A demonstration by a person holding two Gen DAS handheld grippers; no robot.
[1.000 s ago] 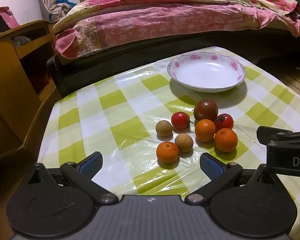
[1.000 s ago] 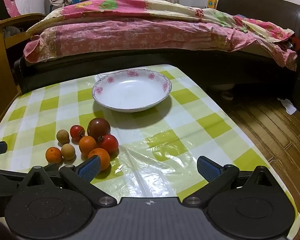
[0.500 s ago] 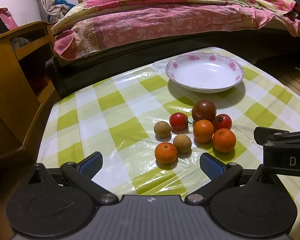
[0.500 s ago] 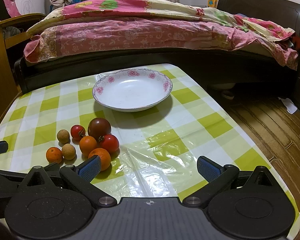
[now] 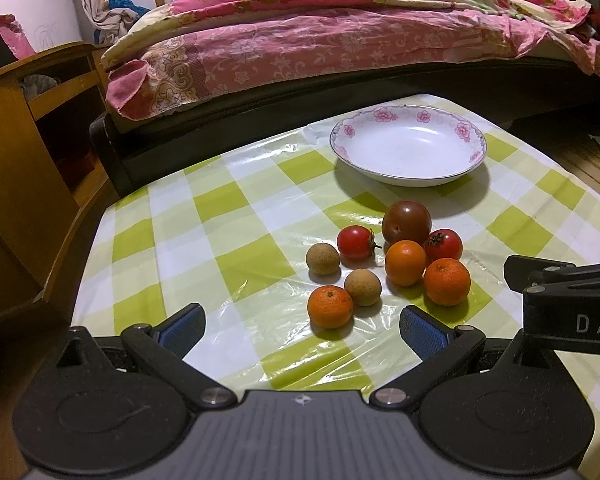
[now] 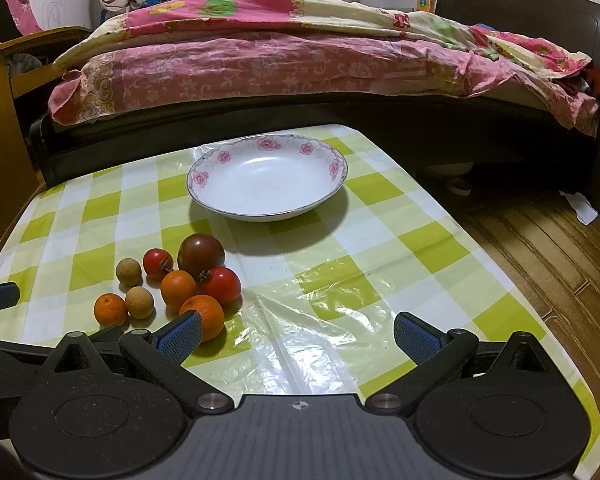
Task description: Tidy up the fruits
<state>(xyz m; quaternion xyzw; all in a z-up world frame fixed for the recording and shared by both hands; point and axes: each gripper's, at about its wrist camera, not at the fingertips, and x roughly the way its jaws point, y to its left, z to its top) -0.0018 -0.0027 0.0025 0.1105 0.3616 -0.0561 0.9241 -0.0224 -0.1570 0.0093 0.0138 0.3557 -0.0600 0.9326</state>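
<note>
A cluster of fruit lies on the green-checked tablecloth: a dark plum (image 5: pixel 406 222) (image 6: pixel 201 255), two red tomatoes (image 5: pixel 355 242) (image 5: pixel 444 245), three oranges (image 5: pixel 330 306) (image 5: pixel 405 262) (image 5: pixel 447 281) and two brown longans (image 5: pixel 322 258) (image 5: pixel 363 287). An empty white flowered bowl (image 5: pixel 408 150) (image 6: pixel 267 179) stands behind them. My left gripper (image 5: pixel 302 330) is open and empty, just short of the nearest orange. My right gripper (image 6: pixel 298 338) is open and empty; its left finger (image 6: pixel 180 336) is beside the right orange (image 6: pixel 204 316).
The table's right edge (image 6: pixel 500 264) drops to a wooden floor. A bed with pink quilts (image 6: pixel 300 52) runs behind the table. A wooden cabinet (image 5: pixel 24 160) stands at the left. The right gripper's body (image 5: pixel 568 300) shows in the left wrist view.
Both grippers have moved slightly forward toward the fruit. Nothing was taken hold of and the fruit has not moved.
</note>
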